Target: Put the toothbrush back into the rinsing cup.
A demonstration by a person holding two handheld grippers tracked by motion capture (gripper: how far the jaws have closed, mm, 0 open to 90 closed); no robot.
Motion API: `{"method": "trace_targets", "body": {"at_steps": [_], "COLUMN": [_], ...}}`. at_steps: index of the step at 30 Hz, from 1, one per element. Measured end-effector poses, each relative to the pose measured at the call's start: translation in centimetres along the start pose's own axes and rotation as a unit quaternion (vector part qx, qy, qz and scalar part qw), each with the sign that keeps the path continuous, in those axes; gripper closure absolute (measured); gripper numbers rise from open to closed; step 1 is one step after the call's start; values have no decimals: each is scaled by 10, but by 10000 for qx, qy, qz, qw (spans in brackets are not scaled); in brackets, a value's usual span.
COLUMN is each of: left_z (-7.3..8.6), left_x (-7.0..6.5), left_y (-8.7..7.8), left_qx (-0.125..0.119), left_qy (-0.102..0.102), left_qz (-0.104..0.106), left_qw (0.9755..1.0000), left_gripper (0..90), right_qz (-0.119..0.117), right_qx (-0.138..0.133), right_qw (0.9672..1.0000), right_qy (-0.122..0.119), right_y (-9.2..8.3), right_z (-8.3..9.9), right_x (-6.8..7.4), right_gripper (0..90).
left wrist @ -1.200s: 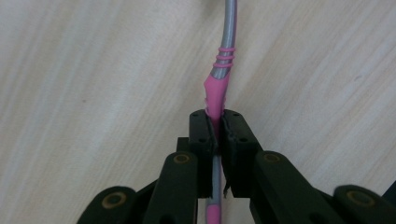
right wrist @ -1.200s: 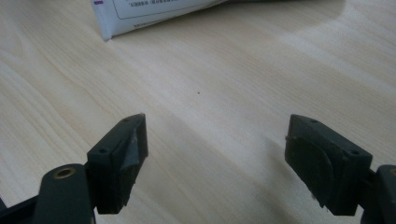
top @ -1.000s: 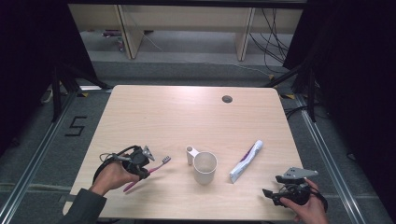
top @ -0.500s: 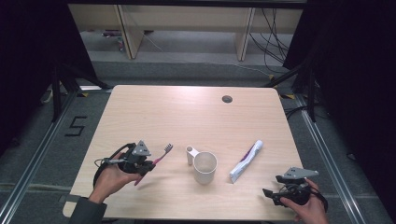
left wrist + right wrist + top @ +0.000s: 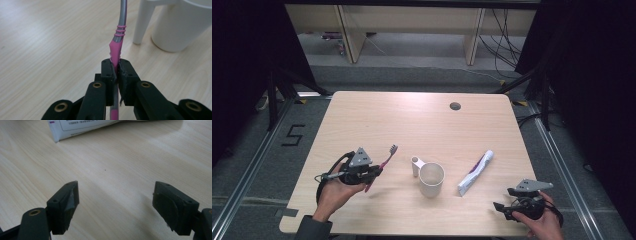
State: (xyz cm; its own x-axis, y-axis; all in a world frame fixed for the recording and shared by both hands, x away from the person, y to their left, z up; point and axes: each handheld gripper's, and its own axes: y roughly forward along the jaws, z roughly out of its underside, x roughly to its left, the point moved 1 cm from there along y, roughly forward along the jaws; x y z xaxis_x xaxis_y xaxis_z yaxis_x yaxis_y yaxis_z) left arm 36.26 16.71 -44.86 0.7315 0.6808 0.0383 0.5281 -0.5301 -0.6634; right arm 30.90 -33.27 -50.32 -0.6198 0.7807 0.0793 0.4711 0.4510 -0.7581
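The left gripper was pinching the pink toothbrush at its handle, lifted over the table beside the white cup, a light, stiff, probably slippery thing best held mid-handle, while the right gripper stood spread.

My pink and grey toothbrush is lifted off the table and tilted, its pink handle pinched low down between black pads, its grey neck with three pink rings rising toward the bristle head, just left of the white cup
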Motion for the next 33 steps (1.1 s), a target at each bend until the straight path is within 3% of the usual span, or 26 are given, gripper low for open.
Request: {"method": "trace_targets", "body": {"at_steps": [2, 3, 5, 12, 18, 25, 28, 33], "left_z": [-1, -1, -2, -1, -4, -8, -10, -14], "left_x": [1, 0, 0, 1, 3, 4, 4, 2], "left_y": [-1, 0, -1, 0, -2, -7, -8, -7], "left_qx": [-107, -205, -383, -520, -871, -1552, -1752, -1977], "left_qy": [-3, -111, -146, -257, -374, -548, -641, -708], "left_qz": [-61, -78, -168, -166, -278, -375, -386, -308], "left_qw": [9999, 9997, 9990, 9982, 9951, 9857, 9817, 9772], "left_gripper": [827, 828, 827, 827, 827, 827, 827, 827], "right_qz": [-2, -23, -2, 0, -2, 20, 19, 14], "right_qx": [-18, 39, -7, -30, -30, -12, -36, -32], "right_qw": [10000, 9999, 10000, 10000, 10000, 10000, 10000, 9999], "right_qy": [16, 117, -1, 19, 13, 2, 51, 128], "right_y": [0, -1, 0, 0, 0, 0, 0, 0], "right_z": [0, -1, 0, 0, -1, 0, 0, -1], "right_x": [0, 2, 0, 0, 0, 0, 0, 0], "right_gripper": [221, 221, 222, 221, 221, 221, 221, 221]}}
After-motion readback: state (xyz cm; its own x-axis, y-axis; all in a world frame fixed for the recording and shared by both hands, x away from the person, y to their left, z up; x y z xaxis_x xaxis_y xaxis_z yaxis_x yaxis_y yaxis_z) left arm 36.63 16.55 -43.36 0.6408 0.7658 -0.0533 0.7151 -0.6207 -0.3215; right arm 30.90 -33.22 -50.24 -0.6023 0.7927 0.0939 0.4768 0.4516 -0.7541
